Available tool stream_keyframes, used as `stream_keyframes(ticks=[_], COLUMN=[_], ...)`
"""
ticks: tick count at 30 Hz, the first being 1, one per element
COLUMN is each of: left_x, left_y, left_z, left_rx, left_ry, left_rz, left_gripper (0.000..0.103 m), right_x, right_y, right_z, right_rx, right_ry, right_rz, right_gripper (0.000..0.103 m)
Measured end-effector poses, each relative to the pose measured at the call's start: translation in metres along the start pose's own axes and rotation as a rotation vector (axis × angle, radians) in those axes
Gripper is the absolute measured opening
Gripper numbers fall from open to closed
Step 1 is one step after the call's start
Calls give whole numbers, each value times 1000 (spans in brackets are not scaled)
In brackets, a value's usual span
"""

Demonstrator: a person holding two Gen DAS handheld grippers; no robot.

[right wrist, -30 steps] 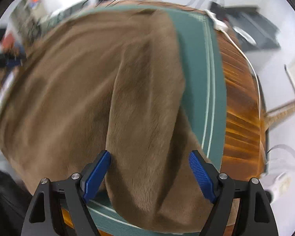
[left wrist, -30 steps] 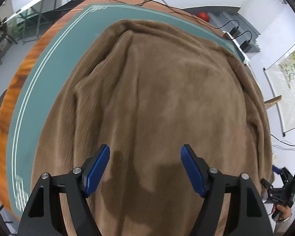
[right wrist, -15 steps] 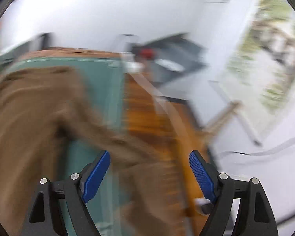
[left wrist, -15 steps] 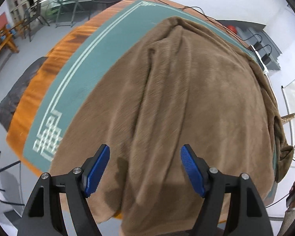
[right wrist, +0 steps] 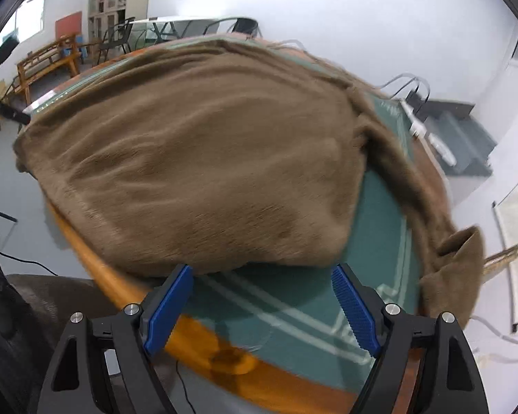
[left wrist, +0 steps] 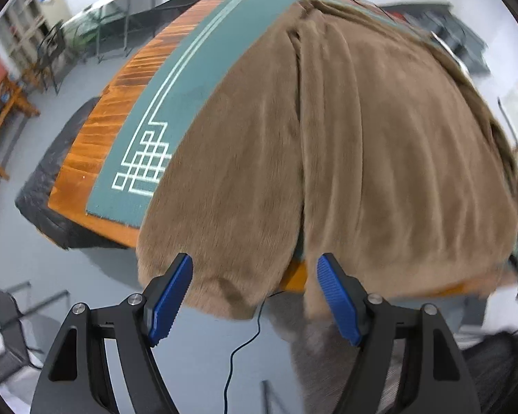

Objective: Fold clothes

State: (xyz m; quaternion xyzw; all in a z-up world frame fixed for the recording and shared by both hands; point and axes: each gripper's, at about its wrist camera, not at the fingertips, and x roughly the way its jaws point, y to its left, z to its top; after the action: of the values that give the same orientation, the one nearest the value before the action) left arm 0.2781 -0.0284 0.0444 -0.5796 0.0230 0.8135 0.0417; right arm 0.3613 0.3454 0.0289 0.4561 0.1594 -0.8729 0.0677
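Brown fleece garment [left wrist: 362, 158] looks soft, limp, bulky; grab its overhanging hem at 6 o'clock. Left gripper [left wrist: 255, 296] and right gripper [right wrist: 262, 305] gape wide, empty.

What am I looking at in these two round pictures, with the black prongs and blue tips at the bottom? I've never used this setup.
Those prongs are hand-held grippers, one in each of a person's hands; there is no robot arm. Each gripper carries a wide-angle camera looking forward along its two fingers, which is why the pictures are round and bent.

One picture is from the left gripper, the other from the right gripper. The blue parts are the finger pads.

Both look at a wooden table covered by a green mat with pale line patterns. A large brown fleecy garment is spread over it, its near edge hanging over the table's side. In the right view a sleeve trails off to the right.

Both grippers are open and hold nothing.
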Motion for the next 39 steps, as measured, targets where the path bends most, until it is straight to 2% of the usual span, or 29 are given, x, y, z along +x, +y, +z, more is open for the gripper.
stream_keyframes(ticks=[4,7,9,12,14,19,22,26,30,37,39], left_x=[12,16,20,18,11,20,23,16,-12,-54,-56], left_y=[-13,-14,-9,3,5,0,3,5,2,-5,-5], left_z=[-26,-34,-34,-30,-33,-28,-16,-1,15,37,43], left_rx=[188,244,193,82,65,47,7,-54,-35,4,-3], left_ry=[15,-14,-32,-53,-90,-101,-149,-216,-313,-420,-429], left_rz=[21,0,-27,-127,-206,-249,-229,-232,-238,-258,-255], left_gripper=[78,78,78,78,78,78,78,78,78,78,78], right_x=[6,9,4,3,-3,-15,-20,-24,-22,-5,9], right_y=[1,8,10,15,20,36,48,74,110,147,157], right_z=[4,4,5,11,11,5,1,0,7,35,47], right_rx=[50,74,105,171,194,230,239,184,71,-31,-81], right_ry=[6,13,21,39,43,49,43,1,-74,-183,-206], right_rz=[23,16,21,36,42,-13,-39,-120,-212,-279,-365], right_gripper=[85,85,85,85,85,85,85,85,85,85,85])
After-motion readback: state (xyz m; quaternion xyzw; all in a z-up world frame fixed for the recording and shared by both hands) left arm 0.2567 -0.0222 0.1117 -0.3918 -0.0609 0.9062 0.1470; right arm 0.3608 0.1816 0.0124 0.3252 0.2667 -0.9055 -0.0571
